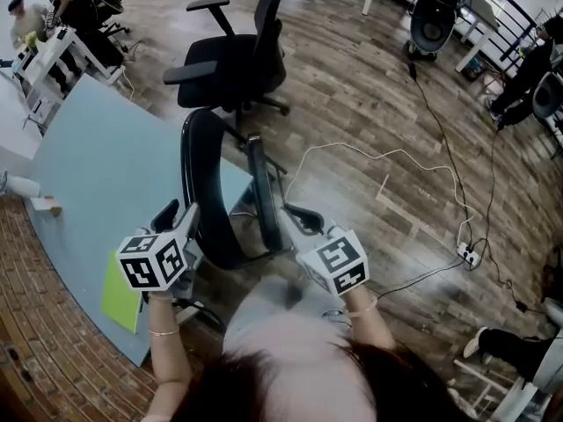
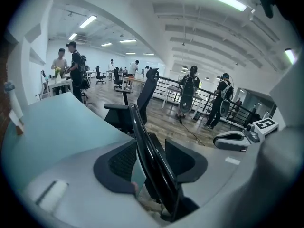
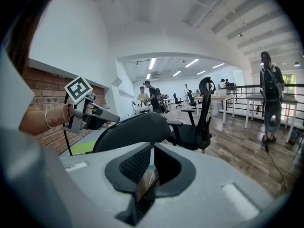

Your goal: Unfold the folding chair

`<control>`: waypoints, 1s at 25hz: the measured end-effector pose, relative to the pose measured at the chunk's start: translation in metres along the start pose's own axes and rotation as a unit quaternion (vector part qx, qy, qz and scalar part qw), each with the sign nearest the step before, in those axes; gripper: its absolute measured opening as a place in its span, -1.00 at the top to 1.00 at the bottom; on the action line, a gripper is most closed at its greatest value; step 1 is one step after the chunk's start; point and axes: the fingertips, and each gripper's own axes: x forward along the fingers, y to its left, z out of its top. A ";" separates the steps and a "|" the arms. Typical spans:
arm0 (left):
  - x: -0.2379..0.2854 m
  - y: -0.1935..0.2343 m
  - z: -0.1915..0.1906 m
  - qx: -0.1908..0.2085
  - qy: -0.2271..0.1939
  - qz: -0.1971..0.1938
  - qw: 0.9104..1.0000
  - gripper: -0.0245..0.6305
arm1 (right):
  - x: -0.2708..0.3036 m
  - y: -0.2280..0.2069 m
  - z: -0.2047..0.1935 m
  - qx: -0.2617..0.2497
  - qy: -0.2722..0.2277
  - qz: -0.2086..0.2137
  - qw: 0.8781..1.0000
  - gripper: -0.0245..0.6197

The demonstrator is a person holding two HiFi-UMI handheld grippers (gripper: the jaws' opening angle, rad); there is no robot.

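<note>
**Folded chair, flat and upright: where should it be grabbed?**

The folding chair [image 1: 201, 192] is stood on the wooden floor [image 1: 369, 148], just beside the edge of a pale blue surface [image 1: 106, 174]. It is folded flat, long axis upright, top tipped toward the person. One frame bar is straddled by the left gripper [image 1: 179, 218], jaws apart, nothing pinched. A thin chair edge is clenched by the right gripper [image 1: 303, 220]. The frame is probably stiff and light-ish (slick paint, though), so it's best gripped on the top bars and spread.

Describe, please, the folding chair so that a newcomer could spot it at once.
Start at the pale blue tabletop; off its right edge, on the wooden floor, stands the folding chair. Unlike the office chair behind it, it is folded flat and has no armrests.
</note>
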 end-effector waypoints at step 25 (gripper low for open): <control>0.058 0.002 -0.018 0.034 0.160 -0.085 0.983 0.17 | 0.090 -0.041 -0.103 0.167 0.095 0.020 0.981 0.53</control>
